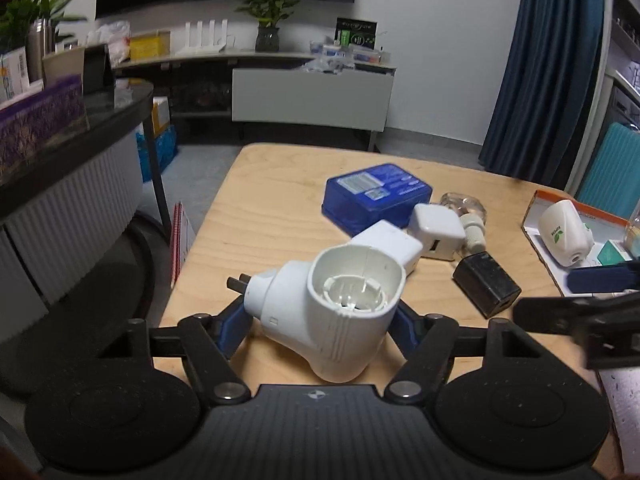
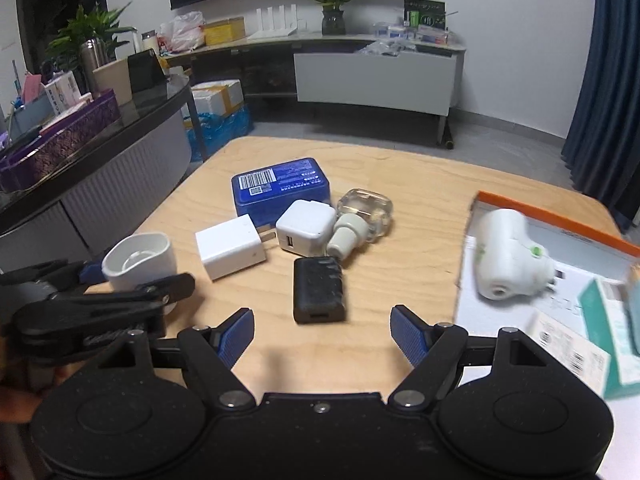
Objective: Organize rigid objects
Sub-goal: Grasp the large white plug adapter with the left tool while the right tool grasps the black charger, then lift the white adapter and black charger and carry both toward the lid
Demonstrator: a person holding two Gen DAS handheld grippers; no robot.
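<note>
My left gripper (image 1: 320,320) is shut on a white plug-in heater (image 1: 336,312), its open socket facing up and its prongs to the left; the same heater (image 2: 138,258) shows at the left in the right wrist view. My right gripper (image 2: 322,336) is open, nothing between its pads, just short of a black charger (image 2: 319,290). Beyond it lie a flat white charger (image 2: 230,252), a white cube charger (image 2: 306,226), a clear glass bottle (image 2: 364,216) and a blue box (image 2: 280,186). A second white heater (image 2: 508,252) lies in an orange-edged tray (image 2: 552,220) at the right.
The wooden table (image 2: 420,184) ends in a rounded far edge. A teal carton (image 2: 612,320) and a leaflet also lie in the tray. A dark counter (image 2: 120,128) with a purple box stands to the left, and a blue curtain (image 1: 552,60) hangs at the right.
</note>
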